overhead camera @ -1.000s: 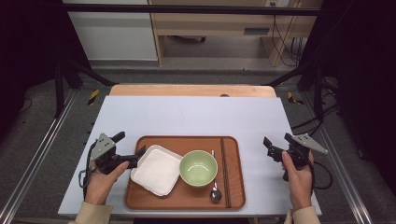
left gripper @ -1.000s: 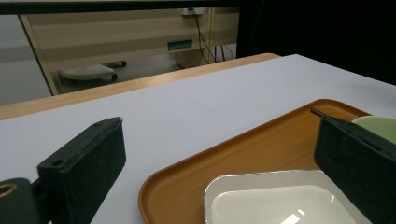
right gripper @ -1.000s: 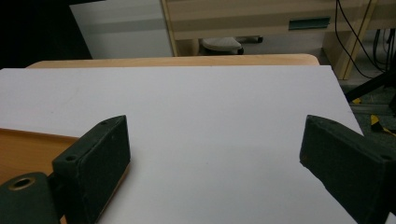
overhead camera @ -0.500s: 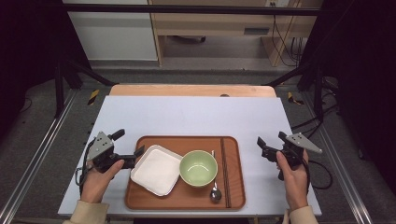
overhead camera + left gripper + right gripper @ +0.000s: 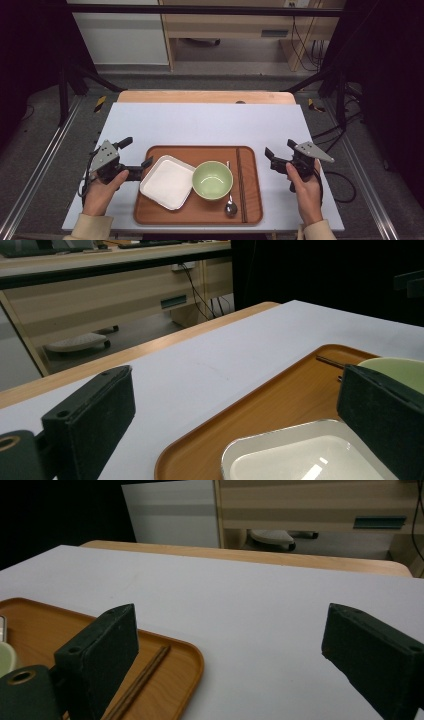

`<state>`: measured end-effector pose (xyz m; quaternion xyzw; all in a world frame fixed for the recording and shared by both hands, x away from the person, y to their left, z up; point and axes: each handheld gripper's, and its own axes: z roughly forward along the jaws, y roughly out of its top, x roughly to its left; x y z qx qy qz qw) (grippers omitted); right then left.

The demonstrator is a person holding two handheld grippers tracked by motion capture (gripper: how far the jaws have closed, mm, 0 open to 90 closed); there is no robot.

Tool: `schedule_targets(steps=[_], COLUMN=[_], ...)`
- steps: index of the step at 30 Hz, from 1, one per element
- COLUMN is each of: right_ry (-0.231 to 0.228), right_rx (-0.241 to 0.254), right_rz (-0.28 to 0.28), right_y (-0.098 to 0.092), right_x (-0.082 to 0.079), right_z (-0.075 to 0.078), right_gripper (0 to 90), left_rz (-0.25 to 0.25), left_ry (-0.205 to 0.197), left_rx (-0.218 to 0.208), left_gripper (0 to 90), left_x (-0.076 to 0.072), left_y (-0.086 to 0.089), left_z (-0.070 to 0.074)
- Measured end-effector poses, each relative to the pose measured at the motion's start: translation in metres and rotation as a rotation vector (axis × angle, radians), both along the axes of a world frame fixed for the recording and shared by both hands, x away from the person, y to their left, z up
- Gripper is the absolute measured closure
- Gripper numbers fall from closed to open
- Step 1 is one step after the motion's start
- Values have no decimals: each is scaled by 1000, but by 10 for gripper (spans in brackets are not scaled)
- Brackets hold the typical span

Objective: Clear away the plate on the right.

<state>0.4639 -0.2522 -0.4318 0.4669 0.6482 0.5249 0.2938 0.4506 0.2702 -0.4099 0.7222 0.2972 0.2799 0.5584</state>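
Note:
A brown tray (image 5: 200,214) lies near the table's front edge. It carries a white square plate (image 5: 167,182), a green bowl (image 5: 212,180), a spoon (image 5: 230,207) and dark chopsticks (image 5: 240,185). My left gripper (image 5: 138,151) is open at the tray's left edge, one jaw close to the plate's corner. In the left gripper view, the left gripper (image 5: 235,402) faces the tray (image 5: 280,400), plate (image 5: 300,462) and bowl (image 5: 395,367). My right gripper (image 5: 279,148) is open just off the tray's right edge. The right gripper view has the right gripper (image 5: 227,640) over bare table, beside the chopsticks (image 5: 140,680).
The white tabletop (image 5: 200,125) stretches behind the tray, with a wooden strip (image 5: 205,96) along its far edge. Black frame posts (image 5: 75,75) stand at both far corners, and cables (image 5: 340,180) trail at the right. A cabinet (image 5: 120,35) stands beyond.
My right gripper has moved left toward the tray's right edge. The left gripper has barely shifted, edging slightly toward the plate. Both stay open.

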Motion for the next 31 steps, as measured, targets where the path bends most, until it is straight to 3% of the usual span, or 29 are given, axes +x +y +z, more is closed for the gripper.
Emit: schedule_targets(steps=[5, 17, 26, 31], right_ry=[0, 16, 70, 71], right_rx=[-5, -26, 17, 6], right_rz=[34, 115, 177, 196], right_y=[9, 30, 39, 43], right_x=[-1, -1, -1, -1], right_z=[1, -2, -10, -11], right_gripper=[94, 61, 65, 67], left_rz=[-19, 0, 16, 23], left_ry=[-2, 23, 40, 49], left_rx=[15, 6, 5, 6], left_gripper=[17, 16, 17, 17], left_x=[1, 5, 6, 6], left_y=[-1, 6, 14, 17], left_z=[-3, -17, -26, -29])
